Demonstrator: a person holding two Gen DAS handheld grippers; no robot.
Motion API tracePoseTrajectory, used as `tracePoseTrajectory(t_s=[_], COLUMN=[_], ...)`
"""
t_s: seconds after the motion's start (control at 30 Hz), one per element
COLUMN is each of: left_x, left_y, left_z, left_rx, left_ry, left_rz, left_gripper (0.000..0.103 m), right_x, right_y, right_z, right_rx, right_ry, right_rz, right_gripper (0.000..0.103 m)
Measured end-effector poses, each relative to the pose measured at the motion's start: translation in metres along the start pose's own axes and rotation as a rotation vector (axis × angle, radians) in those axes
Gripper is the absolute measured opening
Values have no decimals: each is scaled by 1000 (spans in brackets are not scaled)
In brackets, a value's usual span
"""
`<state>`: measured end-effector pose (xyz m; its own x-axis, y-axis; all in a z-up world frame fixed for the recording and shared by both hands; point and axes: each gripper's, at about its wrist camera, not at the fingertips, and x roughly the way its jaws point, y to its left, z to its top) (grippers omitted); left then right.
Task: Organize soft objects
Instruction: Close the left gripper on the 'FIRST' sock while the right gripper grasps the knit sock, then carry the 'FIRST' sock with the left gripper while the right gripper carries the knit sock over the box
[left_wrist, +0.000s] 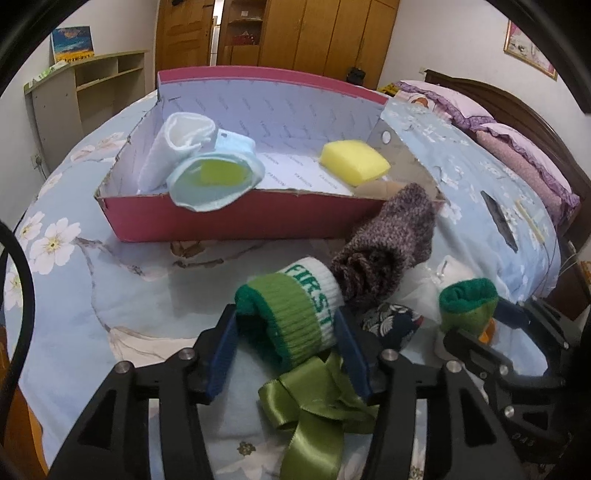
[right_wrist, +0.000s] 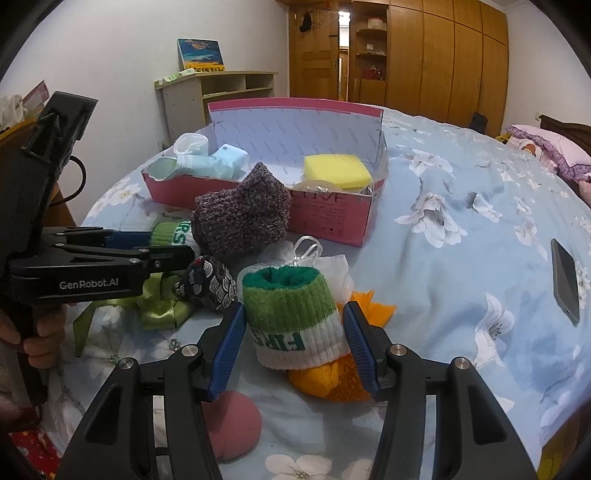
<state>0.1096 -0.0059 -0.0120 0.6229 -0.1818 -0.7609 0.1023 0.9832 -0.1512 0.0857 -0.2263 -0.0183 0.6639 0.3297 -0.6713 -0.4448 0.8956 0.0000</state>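
Your left tongs (left_wrist: 286, 349) bracket a rolled green-and-white sock (left_wrist: 295, 314) at the lower centre of the left wrist view, blue pads right at its flanks; whether they press or merely touch you cannot tell for certain, so treat that hold as unproven. Your right tongs (right_wrist: 293, 345) stand spread around a matching rolled sock (right_wrist: 291, 317) at the lower centre of the right wrist view, a sliver of space visible on each side, so nothing is held there yet. The pink cardboard box (left_wrist: 236, 218) sits further up the bed, already holding a yellow sponge (left_wrist: 352, 162), a rolled white cloth (left_wrist: 173, 147) and a pale blue item (left_wrist: 218, 177). The likeliest trouble is snagging: the green satin ribbon (left_wrist: 314, 417) lies under and just behind the left sock, and a lift may drag it along. On the right, an orange fabric piece (right_wrist: 332, 380) lies beneath the sock and a clear plastic bag (right_wrist: 317, 258) touches its far side; closing low could pinch either one. The purple knitted sock (left_wrist: 388, 243) leans against the box's near wall, in the path of both hands, and could be knocked. The two tongs are near each other, so raising both together risks a clash. A loose roll may also unravel if squeezed off-centre.
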Motion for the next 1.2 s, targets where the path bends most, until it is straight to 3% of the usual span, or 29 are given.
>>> tracePoseTrajectory(t_s=[0.17, 0.33, 0.83, 1.2], left_x=[4, -4, -58, -55], left_y=[3, 6, 5, -3], left_z=[1, 0, 11, 42], left_rx=[-28, -30, -24, 9], left_ry=[2, -10, -144, -189], left_rz=[-13, -32, -43, -21], left_gripper=[54, 38, 36, 36], right_x=[0, -5, -33, -38], right_y=[-2, 2, 10, 6], right_z=[-1, 0, 17, 30], right_rx=[10, 6, 2, 1], right_ry=[-6, -20, -109, -139], right_rz=[11, 24, 59, 60], right_gripper=[44, 37, 37, 37])
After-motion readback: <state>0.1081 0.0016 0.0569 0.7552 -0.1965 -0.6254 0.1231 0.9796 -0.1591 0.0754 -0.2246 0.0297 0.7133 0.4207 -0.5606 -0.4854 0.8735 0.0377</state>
